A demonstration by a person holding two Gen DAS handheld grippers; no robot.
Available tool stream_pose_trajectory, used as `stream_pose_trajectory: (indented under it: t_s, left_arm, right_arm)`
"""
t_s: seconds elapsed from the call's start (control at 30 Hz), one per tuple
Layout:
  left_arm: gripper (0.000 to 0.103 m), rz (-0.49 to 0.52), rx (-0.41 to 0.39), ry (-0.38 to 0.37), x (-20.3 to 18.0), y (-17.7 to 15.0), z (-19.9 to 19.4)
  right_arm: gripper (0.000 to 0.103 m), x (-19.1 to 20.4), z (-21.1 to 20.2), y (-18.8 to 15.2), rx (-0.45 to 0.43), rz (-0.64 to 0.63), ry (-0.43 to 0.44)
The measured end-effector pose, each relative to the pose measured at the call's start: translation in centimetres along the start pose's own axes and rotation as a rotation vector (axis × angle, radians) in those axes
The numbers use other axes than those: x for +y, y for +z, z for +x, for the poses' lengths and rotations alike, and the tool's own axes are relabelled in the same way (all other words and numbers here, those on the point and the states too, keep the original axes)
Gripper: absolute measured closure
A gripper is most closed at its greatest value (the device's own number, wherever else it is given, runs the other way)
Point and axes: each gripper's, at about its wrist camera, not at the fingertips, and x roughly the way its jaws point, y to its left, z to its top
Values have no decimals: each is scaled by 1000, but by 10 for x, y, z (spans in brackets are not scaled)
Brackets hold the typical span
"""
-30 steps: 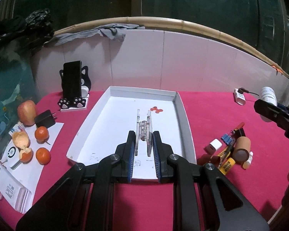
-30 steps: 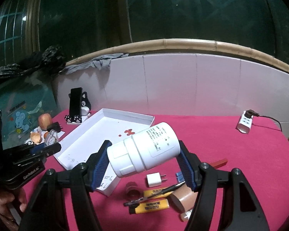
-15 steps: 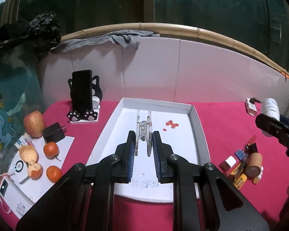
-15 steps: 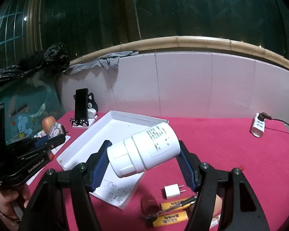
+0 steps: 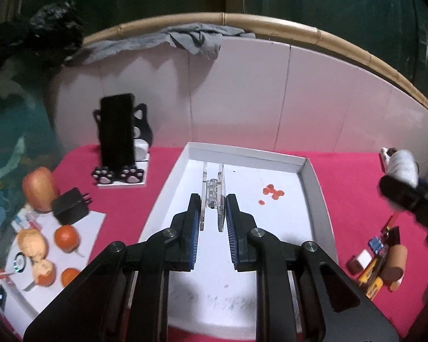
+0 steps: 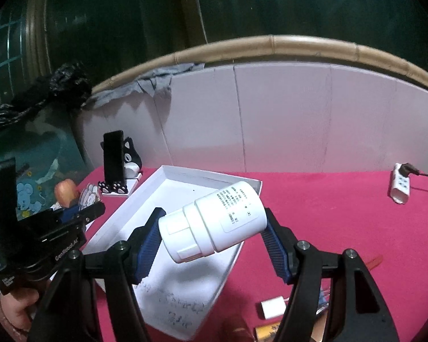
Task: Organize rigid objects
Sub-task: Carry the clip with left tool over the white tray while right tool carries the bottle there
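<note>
We hold a smooth, stiff white bottle point(image 6: 214, 222) at frame centre, right gripper point(image 6: 214, 233) clamped half-wide across its ends. It looks light and slippery, so a grip round its ribbed cap seems surer. Our left gripper point(image 5: 212, 219) pinches a brittle-looking clear clip point(image 5: 213, 196), jaws nearly together, above the white tray point(image 5: 314, 179).

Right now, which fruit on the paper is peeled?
The pale fruit at the paper's left; the oranges beside it keep their bright skin.

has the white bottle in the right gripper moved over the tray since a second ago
Yes: the white bottle was beside the white tray, above clutter; now it hangs over the tray's floor.

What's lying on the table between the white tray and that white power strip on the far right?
Nothing: in the right wrist view, only bare red tablecloth runs from the white tray to the power strip.
</note>
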Motion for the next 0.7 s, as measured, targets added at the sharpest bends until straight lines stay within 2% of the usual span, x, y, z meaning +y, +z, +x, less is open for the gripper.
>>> stream_pose_trajectory:
  t_s: [0.1, 0.23, 0.33, 0.47, 0.7]
  left_arm:
    - [86, -32, 33, -41, 1, 9, 20]
    - [86, -49, 89, -57, 2, 14, 53]
    - [86, -38, 112, -41, 1, 13, 73]
    - [86, -69, 174, -58, 3, 9, 98]
    - [86, -76, 246, -35, 4, -1, 121]
  right_arm:
    - [36, 4, 22, 0, 45, 6, -1]
    - [36, 7, 50, -5, 110, 17, -19]
    - [36, 6, 68, -12, 141, 29, -40]
    - [36, 7, 80, -19, 178, 49, -37]
    - [36, 16, 98, -28, 230, -5, -62]
